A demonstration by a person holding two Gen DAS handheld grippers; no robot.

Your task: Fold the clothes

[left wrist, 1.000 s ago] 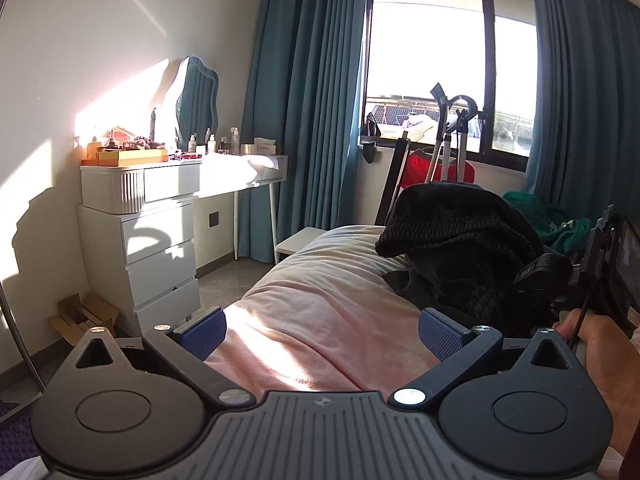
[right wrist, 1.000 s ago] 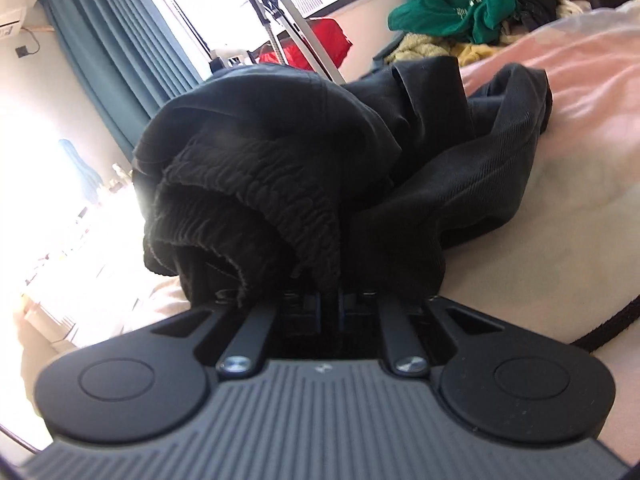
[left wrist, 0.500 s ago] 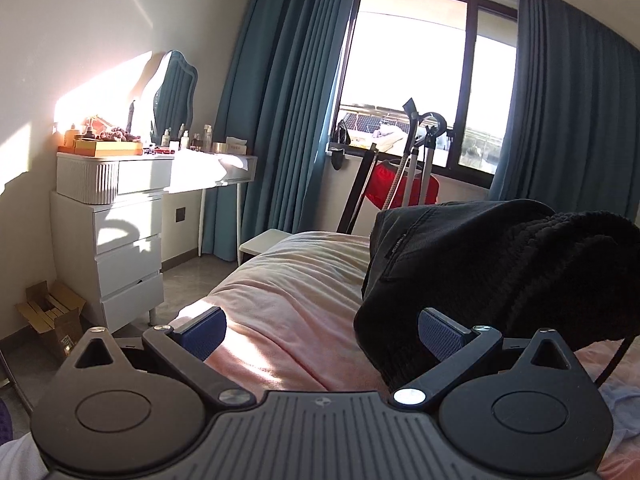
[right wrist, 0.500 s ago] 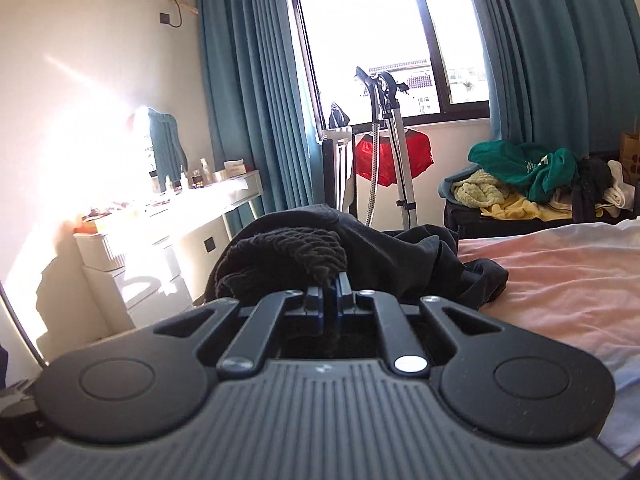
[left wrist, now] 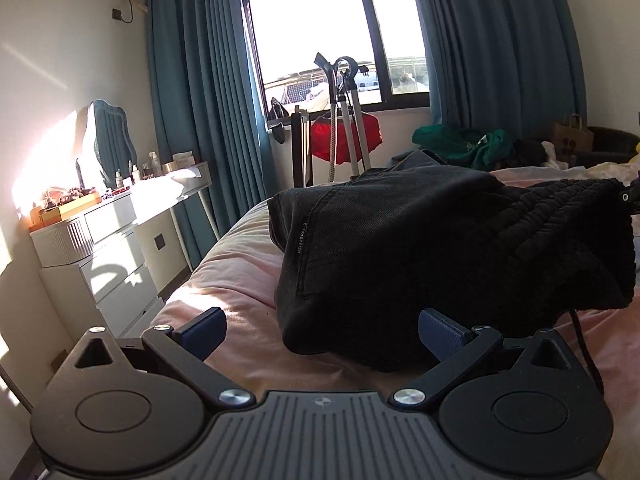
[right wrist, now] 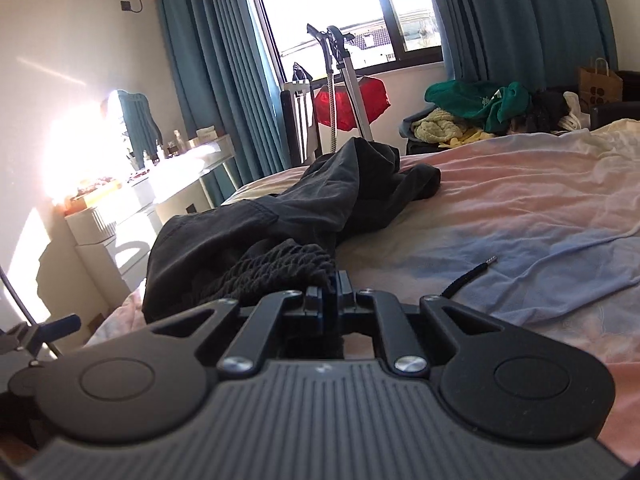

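Trousers [right wrist: 280, 220] of dark cloth are lying crumpled on the pink bed [right wrist: 520, 184], near its left edge, and the ribbed waistband [right wrist: 280, 268] is being pinched by the right gripper [right wrist: 334, 300] — its jaws are pressed together on the knit. The left gripper [left wrist: 322, 330] is hovering low with fingers spread wide, gripping nothing, the trousers' near edge just ahead — to the right, the bed is offering wide free sheet.

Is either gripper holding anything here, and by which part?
The right gripper is shut on the black garment, pinching its ribbed knit waistband. The left gripper is open, holding nothing.
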